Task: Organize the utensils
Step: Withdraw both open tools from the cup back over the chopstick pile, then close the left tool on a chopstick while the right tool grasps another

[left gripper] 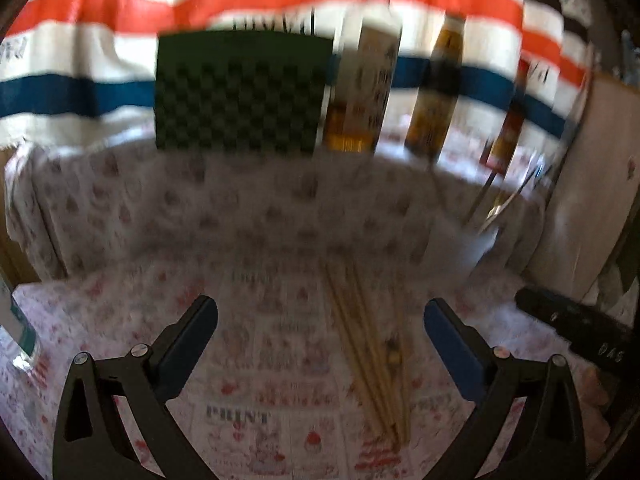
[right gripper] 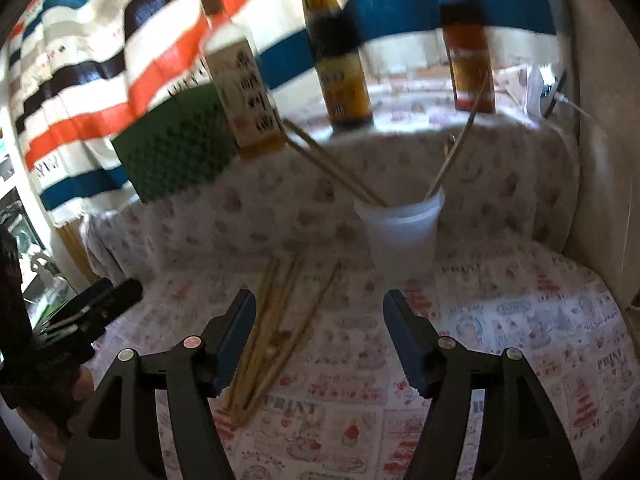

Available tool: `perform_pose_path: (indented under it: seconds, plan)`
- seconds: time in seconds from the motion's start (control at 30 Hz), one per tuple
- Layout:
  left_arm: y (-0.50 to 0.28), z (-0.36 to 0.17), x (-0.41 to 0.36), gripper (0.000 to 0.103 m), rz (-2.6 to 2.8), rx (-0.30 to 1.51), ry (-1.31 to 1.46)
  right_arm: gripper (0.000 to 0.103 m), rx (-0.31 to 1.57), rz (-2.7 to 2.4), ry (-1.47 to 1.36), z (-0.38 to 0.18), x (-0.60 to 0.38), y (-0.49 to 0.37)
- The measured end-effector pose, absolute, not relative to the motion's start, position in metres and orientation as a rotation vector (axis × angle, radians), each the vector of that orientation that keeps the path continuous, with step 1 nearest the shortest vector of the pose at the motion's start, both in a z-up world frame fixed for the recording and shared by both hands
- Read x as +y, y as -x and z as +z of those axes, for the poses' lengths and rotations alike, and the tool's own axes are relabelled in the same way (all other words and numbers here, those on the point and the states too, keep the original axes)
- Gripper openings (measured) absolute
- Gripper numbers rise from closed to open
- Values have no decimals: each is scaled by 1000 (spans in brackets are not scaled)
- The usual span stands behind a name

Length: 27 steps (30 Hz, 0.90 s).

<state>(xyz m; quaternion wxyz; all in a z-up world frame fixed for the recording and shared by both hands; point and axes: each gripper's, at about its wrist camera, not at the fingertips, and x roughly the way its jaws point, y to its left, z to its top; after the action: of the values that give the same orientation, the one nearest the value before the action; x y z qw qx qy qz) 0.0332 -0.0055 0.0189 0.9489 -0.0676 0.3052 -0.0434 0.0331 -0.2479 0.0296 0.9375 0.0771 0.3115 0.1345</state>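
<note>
Several wooden chopsticks (left gripper: 370, 352) lie in a loose bundle on the printed tablecloth, between the open fingers of my left gripper (left gripper: 320, 320) and toward its right finger. In the right wrist view the same bundle (right gripper: 276, 332) lies just right of the left finger of my open, empty right gripper (right gripper: 320, 312). A white translucent cup (right gripper: 400, 232) stands beyond the right gripper with a few chopsticks (right gripper: 332, 160) leaning out of it. The cup (left gripper: 486, 236) shows blurred at the right in the left wrist view.
Three sauce bottles (right gripper: 338, 52) and a dark green checkered box (left gripper: 240, 92) stand at the back against a striped cloth. The right gripper's body (left gripper: 580, 324) shows at the left view's right edge. A wall (right gripper: 600, 120) closes the right side. A clear bottle (left gripper: 20, 332) stands far left.
</note>
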Motion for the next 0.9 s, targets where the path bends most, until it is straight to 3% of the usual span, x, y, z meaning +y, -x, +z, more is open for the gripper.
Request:
perform_pose_path:
  seconds: [0.27, 0.37, 0.43, 0.5, 0.63, 0.9]
  plan:
    - [-55, -19, -14, 100, -99, 799, 138, 69, 657, 233, -105, 18, -239, -34]
    - [-59, -27, -22, 82, -121, 859, 109, 69, 678, 222, -99, 14, -238, -38]
    - [-59, -32, -30, 55, -129, 898, 73, 69, 700, 212, -107, 11, -240, -42]
    - [-60, -37, -36, 46, -175, 938, 74, 69, 725, 207, -121, 7, -243, -46]
    - [-59, -43, -46, 39, -229, 984, 70, 69, 746, 193, -139, 3, -247, -50]
    - [-55, -53, -66, 39, -144, 1013, -55, 69, 758, 185, -138, 0, -247, -51]
